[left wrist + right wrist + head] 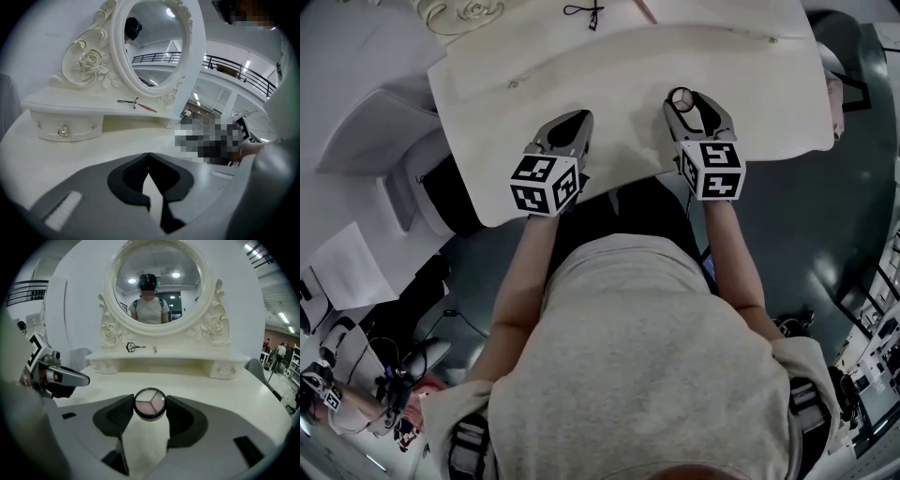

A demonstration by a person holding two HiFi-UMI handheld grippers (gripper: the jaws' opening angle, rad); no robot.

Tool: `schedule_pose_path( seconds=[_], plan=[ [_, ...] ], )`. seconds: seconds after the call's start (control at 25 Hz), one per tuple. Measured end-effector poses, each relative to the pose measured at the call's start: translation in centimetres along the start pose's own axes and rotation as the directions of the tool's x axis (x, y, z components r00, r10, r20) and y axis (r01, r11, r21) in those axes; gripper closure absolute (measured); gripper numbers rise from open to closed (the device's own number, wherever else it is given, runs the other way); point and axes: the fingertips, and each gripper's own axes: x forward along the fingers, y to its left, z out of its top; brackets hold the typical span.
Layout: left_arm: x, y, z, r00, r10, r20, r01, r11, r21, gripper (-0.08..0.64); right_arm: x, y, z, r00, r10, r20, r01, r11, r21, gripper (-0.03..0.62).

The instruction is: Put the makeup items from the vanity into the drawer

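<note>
A round compact, with a clear lid over three pale wedges of colour, is held between the pads of the right gripper. Its jaws are set wide and pressed against the two sides of the case. The compact is carried over the near part of the cream table, in front of the person's body. To the left of it, the left gripper is held over the near edge of the same table. Its jaws are closed together and nothing is caught between them. Farther back, a raised shelf is carried across the rear of the table. A small drawer with a jewel-like knob is set under the shelf's left end and is seen closed. A second drawer is fitted under the right end. On top of the shelf a thin black tool with looped handles is laid, and a slim pink stick lies just beside it. Behind the shelf an oval mirror is mounted in a white frame carved with roses and scrolls. The person is reflected in its glass.
</note>
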Motion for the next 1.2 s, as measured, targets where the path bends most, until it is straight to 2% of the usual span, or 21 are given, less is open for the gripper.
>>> schedule_pose_path(
  seconds=[0.28,0.52,0.6,0.68,0.92,1.2],
  plan=[
    [-3.3,4.8,1.1,0.989,0.131,0.070,-0.129,0.991,-0.029,0.549,1.7,6.1,3.4,0.993,0.104,0.052,-0.102,0.994,-0.032,0.368],
    [-4.7,8.7,2.8,0.953,0.268,0.143,-0.262,0.963,-0.056,0.546,2.8,11.3,4.7,0.978,0.204,0.050,-0.196,0.973,-0.122,0.368],
    [-4.9,10.0,3.0,0.942,0.302,0.147,-0.295,0.953,-0.070,0.518,3.2,12.7,4.9,0.972,0.229,0.049,-0.221,0.966,-0.132,0.368],
    [-4.9,11.1,3.0,0.936,0.322,0.142,-0.312,0.946,-0.090,0.445,3.6,13.7,5.2,0.968,0.247,0.047,-0.239,0.962,-0.133,0.368],
    [-4.2,14.6,3.0,0.910,0.392,0.131,-0.375,0.916,-0.141,0.431,4.8,15.4,5.8,0.957,0.290,0.031,-0.282,0.947,-0.153,0.368],
    [-3.1,16.1,2.9,0.916,0.387,0.107,-0.368,0.915,-0.165,0.433,5.5,15.2,6.4,0.956,0.290,0.046,-0.283,0.952,-0.118,0.368]
  ],
)
